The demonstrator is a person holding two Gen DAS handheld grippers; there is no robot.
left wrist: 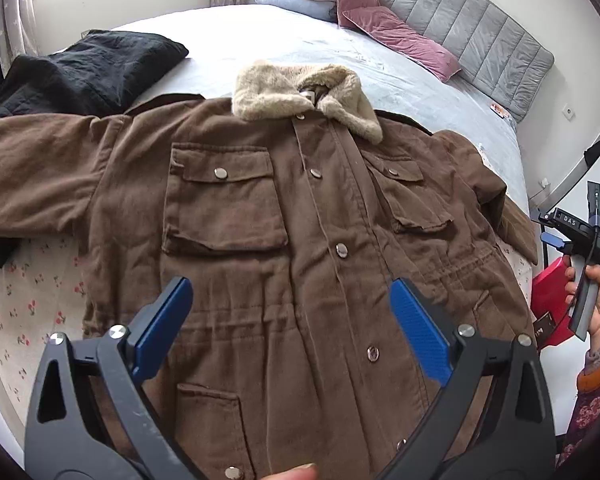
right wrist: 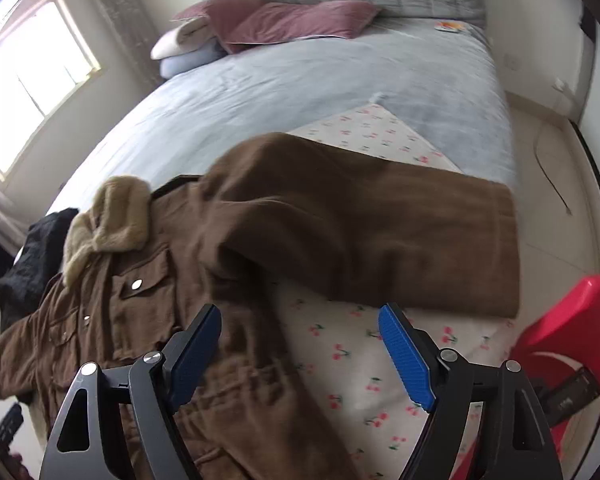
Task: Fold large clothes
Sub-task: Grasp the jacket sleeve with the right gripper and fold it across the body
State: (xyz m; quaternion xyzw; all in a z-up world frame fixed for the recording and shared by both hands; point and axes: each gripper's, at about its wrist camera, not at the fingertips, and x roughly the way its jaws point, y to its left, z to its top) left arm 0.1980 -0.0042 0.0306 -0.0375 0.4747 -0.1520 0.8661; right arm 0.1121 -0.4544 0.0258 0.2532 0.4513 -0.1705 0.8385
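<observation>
The brown jacket [left wrist: 268,240] lay face up across the bed [left wrist: 380,64], fur collar [left wrist: 300,92] at upper centre of the left wrist view, snaps closed. Both claws stood spread and empty: the left claw [left wrist: 292,320] hung over the waist at lower centre, the right claw [right wrist: 300,354] over the floral sheet [right wrist: 340,360] below the outstretched sleeve [right wrist: 380,240]. A sensible first fold would be that sleeve: pinch it near the cuff, carry it flat across the chest, and avoid bunching the thick cloth
</observation>
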